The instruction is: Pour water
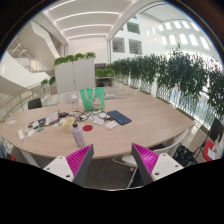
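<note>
My gripper [112,166] is held back from a big round wooden table [140,112], and its magenta pads [80,160] stand wide apart, open with nothing between them. On the table's left part, well beyond the fingers, stands a translucent green jug [92,98]. Nearer to me are a pale cup [68,124], a small red thing [87,127] and a pinkish cup [78,137] close to the table's near edge. All of them lie to the left of the left finger's line.
A blue notebook [119,117] lies mid-table and a laptop [44,121] with papers at the left. A white-framed chair [152,150] stands just ahead of the right finger. Tall plants [172,68] line the right side; a white cabinet [74,75] stands behind.
</note>
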A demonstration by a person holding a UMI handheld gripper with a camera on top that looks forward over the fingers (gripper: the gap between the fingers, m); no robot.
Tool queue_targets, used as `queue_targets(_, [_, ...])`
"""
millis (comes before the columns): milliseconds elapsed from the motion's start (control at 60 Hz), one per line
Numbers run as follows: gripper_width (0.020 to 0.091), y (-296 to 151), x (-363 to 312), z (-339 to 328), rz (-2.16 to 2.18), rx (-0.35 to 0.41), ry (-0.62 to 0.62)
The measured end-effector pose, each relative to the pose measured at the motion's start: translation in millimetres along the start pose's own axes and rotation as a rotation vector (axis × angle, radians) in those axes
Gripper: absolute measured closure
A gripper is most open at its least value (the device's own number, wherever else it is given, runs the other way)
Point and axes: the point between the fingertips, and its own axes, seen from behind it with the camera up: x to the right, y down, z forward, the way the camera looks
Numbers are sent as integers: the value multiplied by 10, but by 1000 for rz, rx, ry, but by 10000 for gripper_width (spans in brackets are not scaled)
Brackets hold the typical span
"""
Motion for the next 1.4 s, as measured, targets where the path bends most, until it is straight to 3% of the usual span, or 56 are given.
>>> queue_targets(383, [270, 251, -351, -276, -13, 15, 21])
queue_targets(417, [267, 236, -440, -169, -23, 48, 1])
queue_targets(500, [272, 71, -633, -138, -63, 224, -47])
queue_targets(550, [276, 214, -765, -64, -59, 229, -59])
queue_targets(667, [270, 666, -1146, 602, -38, 182, -109])
queue_targets(900, [276, 678, -2038, 2265, -79, 232, -188])
queue_targets(1050, [283, 586, -2230, 3213, -68, 249, -131])
queue_targets(1117, [335, 530, -2259, 3471, -60, 248, -117])
queue_targets(1167, [567, 533, -2248, 3621, -71, 233, -99])
queue_targets(1300, [618, 430, -2279, 3738, -89, 249, -103])
queue_targets(1400, [650, 462, -2306, 3809, -51, 192, -133])
